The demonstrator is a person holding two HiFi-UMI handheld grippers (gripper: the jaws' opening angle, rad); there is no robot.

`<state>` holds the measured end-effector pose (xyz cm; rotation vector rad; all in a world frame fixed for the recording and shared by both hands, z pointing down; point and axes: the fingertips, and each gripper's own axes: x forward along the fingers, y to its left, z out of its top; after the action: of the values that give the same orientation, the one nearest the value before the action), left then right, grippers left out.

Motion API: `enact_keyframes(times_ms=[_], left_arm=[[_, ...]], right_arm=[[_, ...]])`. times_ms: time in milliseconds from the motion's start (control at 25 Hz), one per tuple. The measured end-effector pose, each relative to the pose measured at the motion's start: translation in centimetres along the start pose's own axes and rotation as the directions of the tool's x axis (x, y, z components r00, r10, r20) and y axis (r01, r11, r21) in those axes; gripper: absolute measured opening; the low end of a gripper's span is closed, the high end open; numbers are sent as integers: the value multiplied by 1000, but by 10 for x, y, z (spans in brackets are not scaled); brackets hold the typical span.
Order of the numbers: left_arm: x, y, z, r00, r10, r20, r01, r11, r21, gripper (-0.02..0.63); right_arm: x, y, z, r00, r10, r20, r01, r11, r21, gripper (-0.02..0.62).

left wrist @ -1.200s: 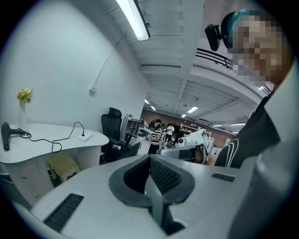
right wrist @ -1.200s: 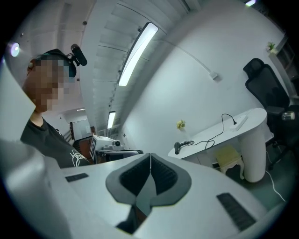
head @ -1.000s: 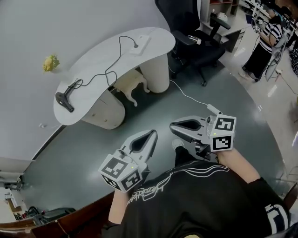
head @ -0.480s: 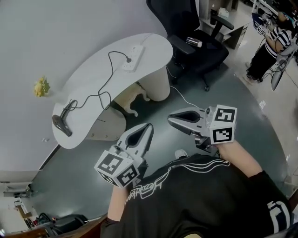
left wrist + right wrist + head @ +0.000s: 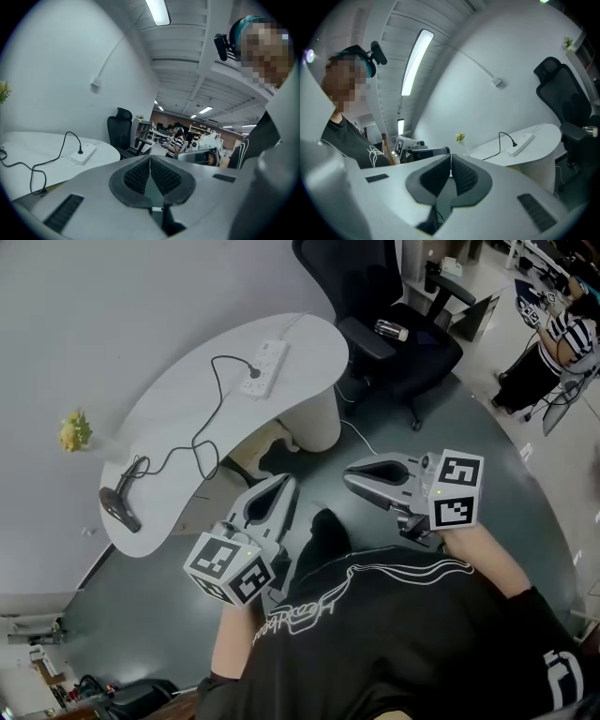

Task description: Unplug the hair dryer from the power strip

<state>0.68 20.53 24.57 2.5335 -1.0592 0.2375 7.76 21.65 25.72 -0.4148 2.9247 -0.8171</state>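
- Grey left tongs (image 5: pixel 284 486) and grey right tongs (image 5: pixel 352 476) are both pressed together, pinching nothing.
- Dark grey hair dryer (image 5: pixel 120 507) lies at the near left end of the white curved desk (image 5: pixel 309 338), well apart from both tongs.
- Its black cord (image 5: pixel 63 143) is plugged into the white power strip (image 5: pixel 263 367) farther along the desk.

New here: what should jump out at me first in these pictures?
The left gripper and right gripper, grey with marker cubes, are both shut and empty before the person's chest. Beyond them, a curved white table carries a black hair dryer, its cord plugged into a white power strip.
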Motion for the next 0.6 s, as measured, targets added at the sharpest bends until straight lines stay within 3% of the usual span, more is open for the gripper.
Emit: enact_keyframes(times_ms=[280, 600], left_arm=[[43, 69, 8, 999, 45, -24, -44, 998, 41, 5], [110, 192, 16, 994, 85, -71, -88, 995, -45, 6]], right_arm=[[22, -59, 9, 998, -60, 1, 59, 997, 43, -2], [80, -161, 48, 994, -109, -21, 111, 989, 93, -2]])
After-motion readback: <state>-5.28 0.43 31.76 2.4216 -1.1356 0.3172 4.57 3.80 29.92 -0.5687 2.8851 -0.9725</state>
